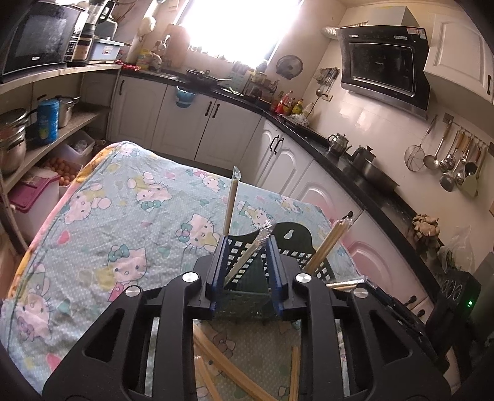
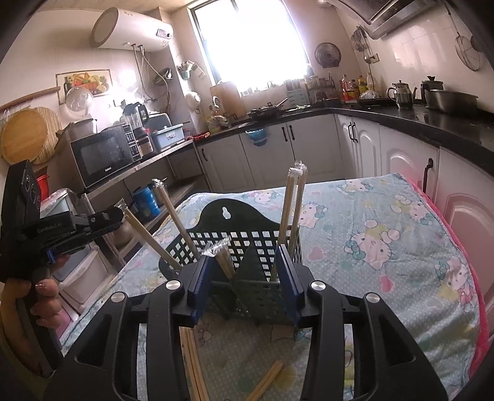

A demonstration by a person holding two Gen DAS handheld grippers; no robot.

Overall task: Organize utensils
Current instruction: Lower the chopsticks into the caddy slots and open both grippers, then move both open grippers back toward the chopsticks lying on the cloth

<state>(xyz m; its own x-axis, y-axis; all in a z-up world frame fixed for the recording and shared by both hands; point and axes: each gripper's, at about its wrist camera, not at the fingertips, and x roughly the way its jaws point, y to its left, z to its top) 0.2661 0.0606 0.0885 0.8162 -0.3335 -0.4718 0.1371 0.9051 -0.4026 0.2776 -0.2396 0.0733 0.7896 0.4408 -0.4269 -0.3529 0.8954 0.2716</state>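
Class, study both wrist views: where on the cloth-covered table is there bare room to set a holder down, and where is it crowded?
Free: the cartoon-print cloth left of and beyond the black basket, and the cloth right of it toward the pink edge. Crowded: the basket itself, full of wrapped chopsticks, and the near strip under both grippers, strewn with loose chopsticks.

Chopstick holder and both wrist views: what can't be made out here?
- Holder base, both views: hidden behind the tool bodies.
- Loose chopsticks on the cloth, both views: cut off by the bottom edge and tool frames, so no count.
- Window, both views: blown out by glare.
- Left tool, right wrist view: fingertips hidden, opening unreadable there.
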